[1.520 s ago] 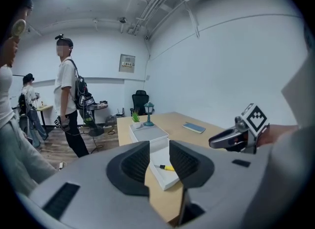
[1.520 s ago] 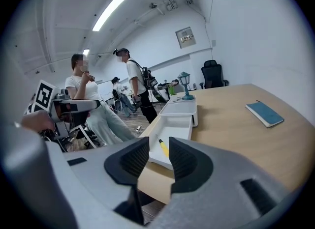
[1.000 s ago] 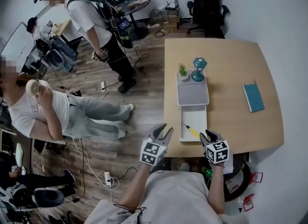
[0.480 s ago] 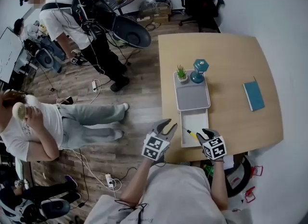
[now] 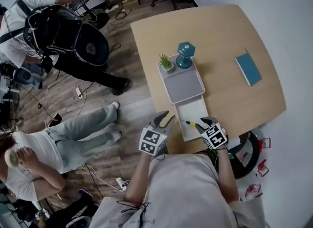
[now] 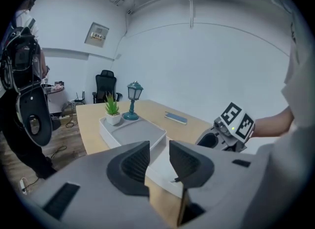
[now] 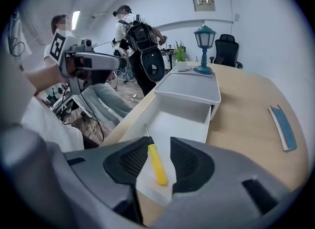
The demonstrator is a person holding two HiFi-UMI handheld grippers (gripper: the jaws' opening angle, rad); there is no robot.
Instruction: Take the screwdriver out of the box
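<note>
The yellow-handled screwdriver (image 7: 157, 164) lies in the open white drawer (image 7: 172, 122) pulled out of a grey-white box (image 7: 189, 89) on the wooden table. My right gripper (image 7: 160, 160) hangs just above the screwdriver (image 5: 191, 124) with its jaws wide open on either side of the handle, and the pads do not press on it. In the head view the right gripper (image 5: 204, 122) sits at the drawer's (image 5: 190, 112) near right corner. My left gripper (image 5: 164, 120) is open and empty by the table's left edge, pointing across the drawer (image 6: 158, 170).
A small potted plant (image 5: 166, 61) and a teal lantern (image 5: 186, 55) stand at the far end of the box (image 5: 182, 82). A blue book (image 5: 248, 69) lies on the table's right part. Several people stand and sit on the floor to the left.
Both grippers have dropped and moved in toward the drawer. The right gripper now stands over the screwdriver's handle. The head view has swung, and the people on the left have shifted.
</note>
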